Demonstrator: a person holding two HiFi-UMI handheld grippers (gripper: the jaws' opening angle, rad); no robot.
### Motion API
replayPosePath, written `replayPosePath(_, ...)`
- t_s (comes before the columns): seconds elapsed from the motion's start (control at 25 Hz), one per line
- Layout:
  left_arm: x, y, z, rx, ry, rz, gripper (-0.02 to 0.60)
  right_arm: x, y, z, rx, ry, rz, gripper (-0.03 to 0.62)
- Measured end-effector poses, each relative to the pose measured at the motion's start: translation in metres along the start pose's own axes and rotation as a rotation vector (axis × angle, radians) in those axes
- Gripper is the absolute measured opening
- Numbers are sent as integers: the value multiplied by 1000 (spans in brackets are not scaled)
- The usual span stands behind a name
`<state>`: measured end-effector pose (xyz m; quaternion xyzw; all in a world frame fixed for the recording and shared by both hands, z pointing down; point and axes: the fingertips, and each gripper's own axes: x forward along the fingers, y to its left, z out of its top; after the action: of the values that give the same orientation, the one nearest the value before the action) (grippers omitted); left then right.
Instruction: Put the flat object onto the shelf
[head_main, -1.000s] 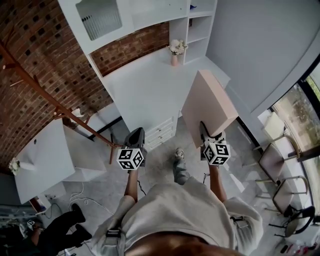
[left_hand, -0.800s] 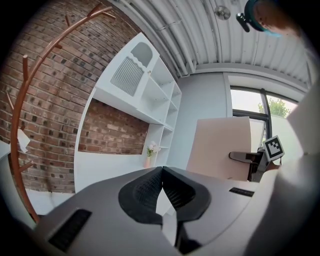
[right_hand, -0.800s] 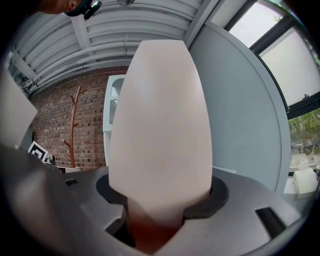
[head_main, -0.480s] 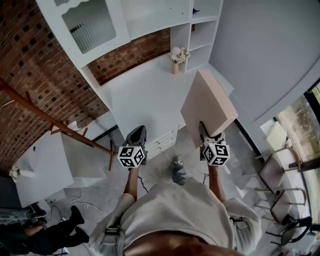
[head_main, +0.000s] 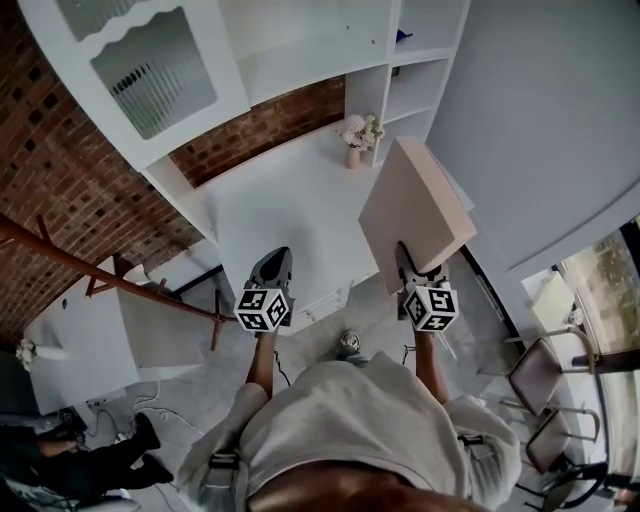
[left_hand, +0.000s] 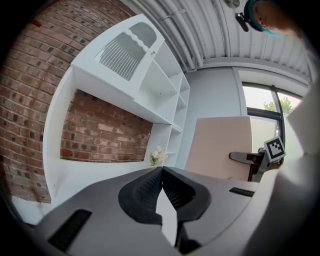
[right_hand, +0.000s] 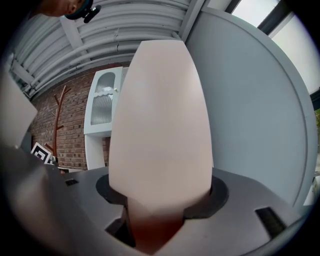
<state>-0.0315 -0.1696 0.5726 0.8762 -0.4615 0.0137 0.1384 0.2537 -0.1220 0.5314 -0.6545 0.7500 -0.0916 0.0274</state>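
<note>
The flat object (head_main: 415, 215) is a pale pink thick board, standing on edge above my right gripper (head_main: 418, 268), which is shut on its lower edge. In the right gripper view the board (right_hand: 160, 130) fills the middle, clamped between the jaws of that gripper (right_hand: 155, 210). My left gripper (head_main: 272, 265) hangs to the left of it over the white counter's (head_main: 290, 210) front edge, shut with nothing in it (left_hand: 161, 187). The white shelf unit (head_main: 410, 70) with open compartments rises at the counter's far right. From the left gripper view the board (left_hand: 220, 147) stands at the right.
A small vase of flowers (head_main: 356, 135) stands on the counter by the shelf unit. A glass-door cupboard (head_main: 150, 70) hangs at the upper left. A wooden coat rack (head_main: 100, 265) and a white table (head_main: 70, 330) are at the left, chairs (head_main: 540, 370) at the right, a grey wall (head_main: 540, 120) beside the shelves.
The counter and shelf unit have come closer and lower in the head view. Both grippers keep the same pose, and the board stays held in the right one.
</note>
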Motion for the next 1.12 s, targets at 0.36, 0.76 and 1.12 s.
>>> replayPosePath(0.36, 81, -1, 10, 1, 1, 9, 15, 66, -49, 7, 6, 6, 24, 288)
replayPosePath(0.76, 107, 21, 11, -5, 14, 67, 15, 106, -69, 3, 20, 26, 40, 288)
replayPosePath(1.12, 101, 42, 9, -17, 35, 68, 15, 115, -54, -5, 20, 52, 28, 288)
